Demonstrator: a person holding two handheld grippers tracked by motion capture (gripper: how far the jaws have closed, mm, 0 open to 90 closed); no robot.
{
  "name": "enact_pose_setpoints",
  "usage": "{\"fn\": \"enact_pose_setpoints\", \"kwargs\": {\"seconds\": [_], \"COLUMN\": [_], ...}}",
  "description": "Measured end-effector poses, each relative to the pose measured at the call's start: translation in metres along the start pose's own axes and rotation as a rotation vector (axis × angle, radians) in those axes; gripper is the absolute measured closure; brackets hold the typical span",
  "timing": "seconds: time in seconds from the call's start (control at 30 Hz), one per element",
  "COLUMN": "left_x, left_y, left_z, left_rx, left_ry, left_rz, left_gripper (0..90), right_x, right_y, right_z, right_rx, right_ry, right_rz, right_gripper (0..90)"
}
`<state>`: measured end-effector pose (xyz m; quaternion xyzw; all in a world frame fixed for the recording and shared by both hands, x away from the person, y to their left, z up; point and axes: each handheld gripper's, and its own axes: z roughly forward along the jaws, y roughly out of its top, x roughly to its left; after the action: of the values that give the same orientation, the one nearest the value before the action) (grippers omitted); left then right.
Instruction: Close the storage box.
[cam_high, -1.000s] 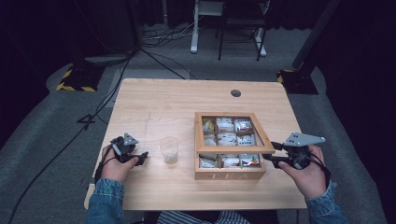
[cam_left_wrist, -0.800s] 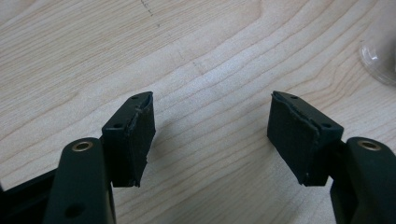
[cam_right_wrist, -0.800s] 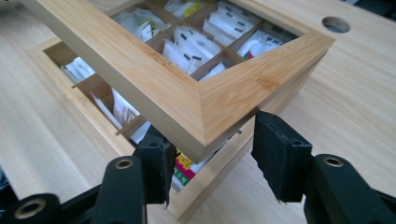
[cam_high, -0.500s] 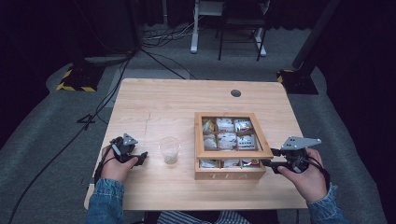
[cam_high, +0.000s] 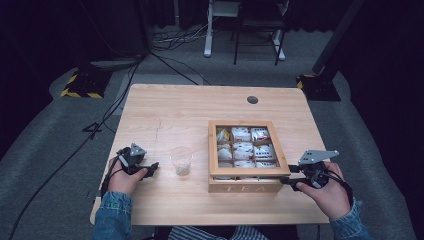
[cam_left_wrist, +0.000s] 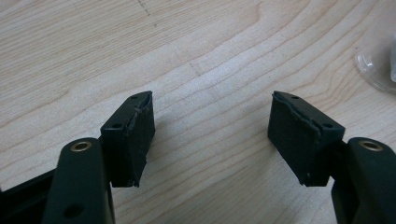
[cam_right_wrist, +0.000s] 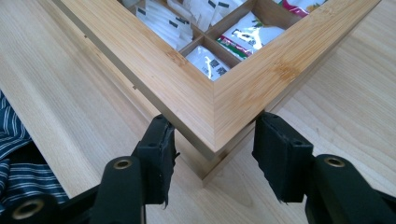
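A wooden tea box (cam_high: 248, 187), marked TEA on its front, stands right of the table's middle, with tea bags (cam_high: 243, 148) in its compartments. A clear plastic cup (cam_high: 181, 160) stands just left of it. My right gripper (cam_high: 286, 176) is at the box's near right corner. In the right gripper view its jaws (cam_right_wrist: 215, 142) straddle that corner (cam_right_wrist: 215, 98), and both pads touch the wood. My left gripper (cam_high: 151, 167) rests low over the table left of the cup. Its jaws (cam_left_wrist: 212, 135) are open over bare wood, with the cup's rim (cam_left_wrist: 378, 60) at the far right.
The wooden table (cam_high: 190, 110) has a round cable hole (cam_high: 252, 99) at the back right. A person's striped clothing (cam_right_wrist: 18, 154) is at the near edge. Chair and desk legs stand on the grey floor beyond the table.
My right gripper has come nearer the person and in to the box's near right corner, where its jaws now sit on either side. The left gripper has stayed in place.
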<state>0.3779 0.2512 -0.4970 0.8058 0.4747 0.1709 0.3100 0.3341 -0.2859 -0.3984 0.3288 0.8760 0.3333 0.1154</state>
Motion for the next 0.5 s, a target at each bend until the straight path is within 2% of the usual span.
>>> {"fn": "enact_pose_setpoints", "kwargs": {"seconds": [0.5], "left_x": [0.0002], "left_y": [-0.0013], "left_z": [0.001], "left_rx": [-0.015], "left_ry": [-0.003], "left_rz": [-0.005], "left_gripper": [31.8], "right_x": [0.0008], "right_y": [-0.0036], "right_z": [0.0061], "right_rx": [0.069], "right_ry": [0.018], "right_rz": [0.0], "right_gripper": [48.6]}}
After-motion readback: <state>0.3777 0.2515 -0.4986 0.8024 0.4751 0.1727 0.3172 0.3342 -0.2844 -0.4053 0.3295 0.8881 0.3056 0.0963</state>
